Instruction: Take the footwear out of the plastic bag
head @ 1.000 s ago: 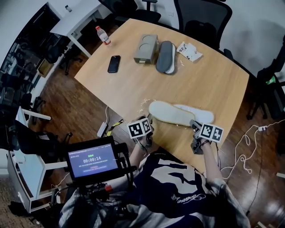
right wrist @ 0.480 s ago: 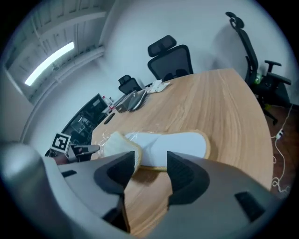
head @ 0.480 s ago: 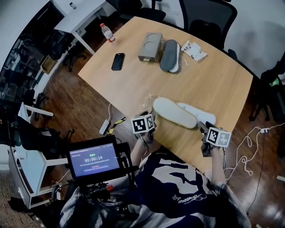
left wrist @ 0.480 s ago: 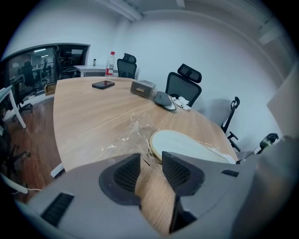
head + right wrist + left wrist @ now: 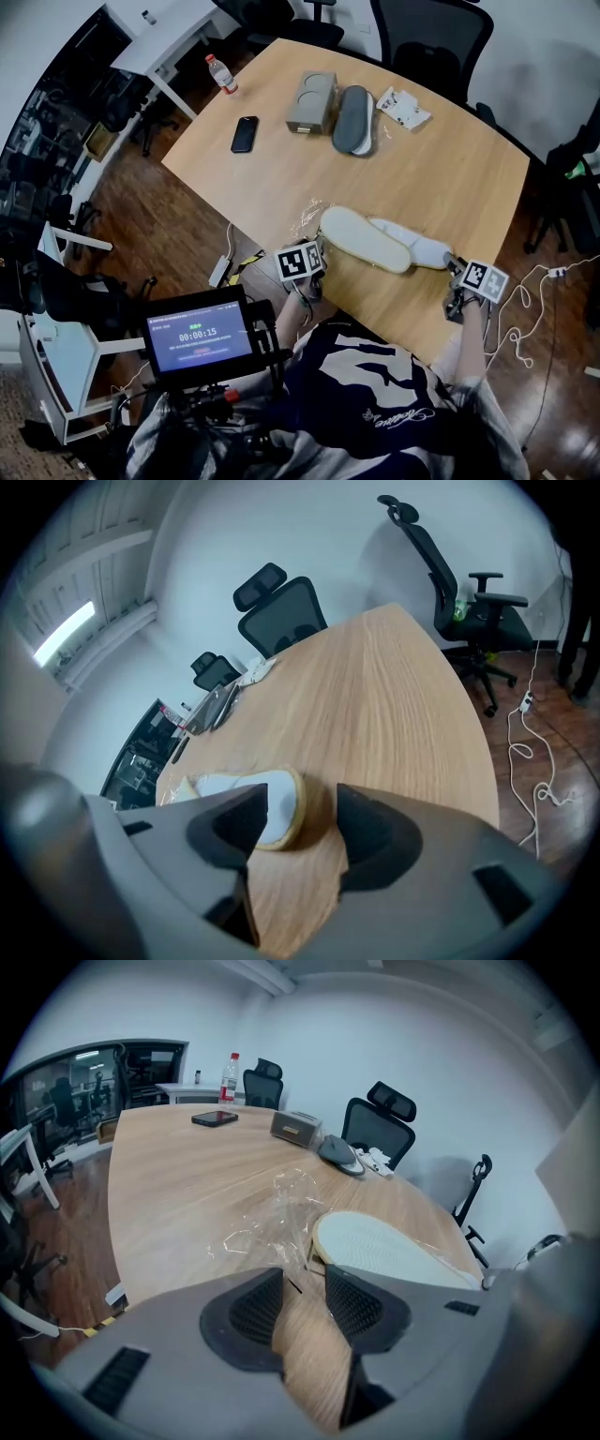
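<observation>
Two white slippers lie at the table's near edge: one sole-up, the other partly under it and reaching out to the right. A crumpled clear plastic bag lies at the sole-up slipper's left end. In the left gripper view the bag and the sole sit just beyond my left gripper, whose jaws stand apart over bare wood. My right gripper has just been opening. Nothing is between its jaws, and the slipper's heel lies just past the tips.
At the far side of the table lie a grey slipper pair, a grey box, a phone, a bottle and a packet. Office chairs ring the table. Cables trail on the floor at right.
My right gripper opened, let go of the white slipper and slid right along the table edge. That slipper ended up drawn further right. The left gripper stayed put.
</observation>
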